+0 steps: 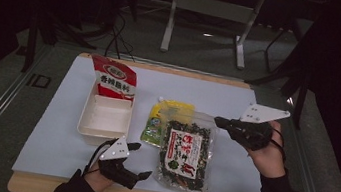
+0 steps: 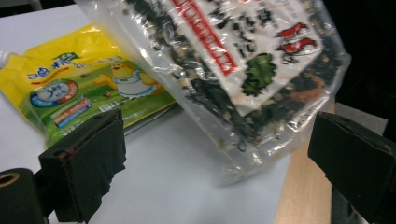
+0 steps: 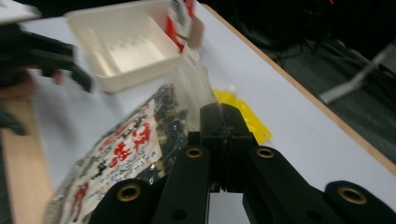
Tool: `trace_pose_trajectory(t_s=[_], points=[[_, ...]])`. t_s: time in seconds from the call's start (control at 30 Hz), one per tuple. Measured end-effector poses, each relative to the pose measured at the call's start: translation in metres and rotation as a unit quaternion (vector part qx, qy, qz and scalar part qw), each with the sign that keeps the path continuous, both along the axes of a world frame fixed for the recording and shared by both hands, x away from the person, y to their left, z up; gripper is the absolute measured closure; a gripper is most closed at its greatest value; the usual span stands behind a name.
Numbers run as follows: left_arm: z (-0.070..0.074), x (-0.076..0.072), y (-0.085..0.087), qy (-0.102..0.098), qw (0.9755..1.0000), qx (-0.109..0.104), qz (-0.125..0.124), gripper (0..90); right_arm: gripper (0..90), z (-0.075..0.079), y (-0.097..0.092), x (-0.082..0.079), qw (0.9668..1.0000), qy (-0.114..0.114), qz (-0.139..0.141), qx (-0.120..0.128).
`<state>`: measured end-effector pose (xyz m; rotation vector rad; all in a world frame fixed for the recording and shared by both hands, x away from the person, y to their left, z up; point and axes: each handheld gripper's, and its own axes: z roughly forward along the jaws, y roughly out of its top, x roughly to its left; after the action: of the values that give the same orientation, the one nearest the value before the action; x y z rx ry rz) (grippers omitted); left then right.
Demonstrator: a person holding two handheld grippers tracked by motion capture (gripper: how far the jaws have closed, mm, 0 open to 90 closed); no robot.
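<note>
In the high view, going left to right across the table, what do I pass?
White tray with the red packet leaning at its far end → left hand-held gripper → yellow pouch → seaweed bag → right hand-held gripper, pinching that bag's top corner.

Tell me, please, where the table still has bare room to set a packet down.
The white mat is bare left of the white tray, and along the far edge beyond the yellow pouch. A strip lies free right of the seaweed bag. The middle is crowded: tray, red packet, pouch and bag sit close.
</note>
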<state>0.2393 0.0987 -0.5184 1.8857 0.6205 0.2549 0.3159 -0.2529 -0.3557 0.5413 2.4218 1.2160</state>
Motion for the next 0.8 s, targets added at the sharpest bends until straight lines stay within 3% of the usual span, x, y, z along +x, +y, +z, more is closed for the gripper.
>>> trace_pose_trajectory(t_s=[0.13,0.3,0.43,0.63,0.67,0.8], points=[[0.001,0.005,-0.002,0.007,0.9999,-0.008,0.0,5.2,89.8,0.012,0.006,-0.014,0.9995,-0.016,0.028,0.002],[0.0,0.011,-0.005,0.01,0.9999,-0.001,-0.009,6.4,89.8,0.024,0.015,-0.031,0.9981,-0.034,0.052,-0.001],[-0.001,0.016,-0.007,0.009,0.9998,-0.009,-0.016,13.8,89.8,0.033,0.021,-0.044,0.9957,-0.051,0.078,-0.005],[-0.004,0.025,-0.014,0.01,0.9992,-0.017,-0.036,17.0,89.8,0.042,0.027,-0.054,0.9938,-0.062,0.092,-0.004],[-0.005,0.026,-0.017,0.013,0.9986,-0.027,-0.045,17.0,89.8,0.044,0.028,-0.056,0.9934,-0.064,0.096,-0.003],[-0.002,0.027,-0.02,-0.007,0.998,-0.041,-0.048,22.3,89.9,0.053,0.033,-0.063,0.9913,-0.077,0.106,-0.013]])
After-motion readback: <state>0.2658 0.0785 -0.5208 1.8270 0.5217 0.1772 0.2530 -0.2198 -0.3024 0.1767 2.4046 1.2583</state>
